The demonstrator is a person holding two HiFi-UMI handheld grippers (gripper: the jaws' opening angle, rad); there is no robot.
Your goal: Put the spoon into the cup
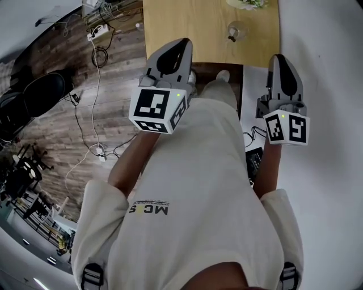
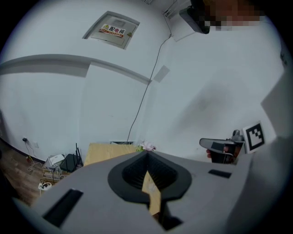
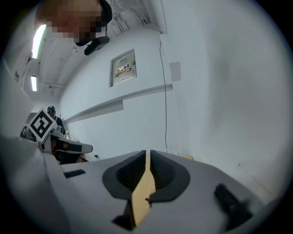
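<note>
The left claw (image 2: 147,154) is pressing its two jaws together at the tips and is gripping nothing. The right claw (image 3: 146,154) is also sitting with its jaws all but together, only a thin slit showing between the ribbed pads (image 3: 161,171), and nothing is lying in that slit. Both claws are hanging in the air in front of the person's white shirt (image 1: 193,187), side by side and apart, each pointing forward over the near edge of the table (image 1: 187,28).

Beyond them, the cup (image 1: 235,29), a clear glass one, is standing upright on the wooden table, well ahead of both claws and nearer the right one. A short dark piece (image 1: 231,38) is showing at its near rim, too small to tell whether it is the spoon. A bunch of pale flowers (image 1: 247,3) is lying at the far edge. Cables (image 1: 93,122) are trailing over the plank floor (image 1: 57,147) to the left.
</note>
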